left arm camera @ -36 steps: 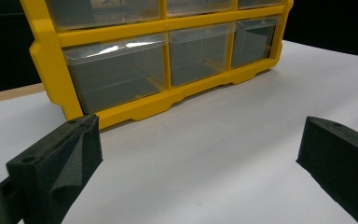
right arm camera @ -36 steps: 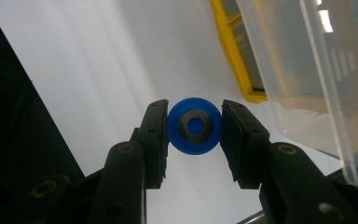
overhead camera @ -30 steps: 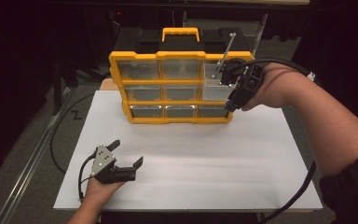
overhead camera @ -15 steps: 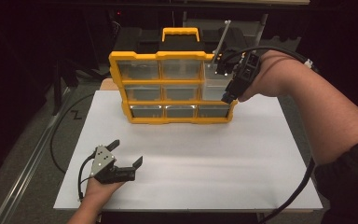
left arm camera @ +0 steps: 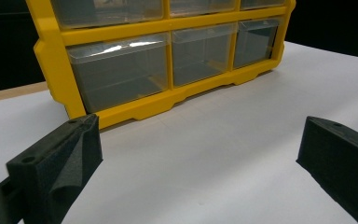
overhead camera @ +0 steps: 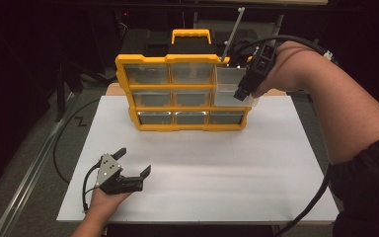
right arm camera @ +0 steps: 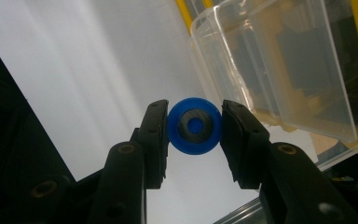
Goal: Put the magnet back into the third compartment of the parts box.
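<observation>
Left hand-held gripper [overhead camera: 132, 167] rests low on the white bench [overhead camera: 217, 177], near its front-left edge, jaws spread wide with nothing between them; in the left gripper view they point toward the yellow drawer organizer [overhead camera: 182, 94]. Organizer stands upright at the back of the bench, clear drawers in rows, handle on top. Its upper-right clear drawer [overhead camera: 229, 86] is pulled out. Right hand-held gripper [right arm camera: 195, 126] is raised at that drawer, pinching a small blue wheel [right arm camera: 195, 126] with a dark centre, just beside the drawer's front rim.
</observation>
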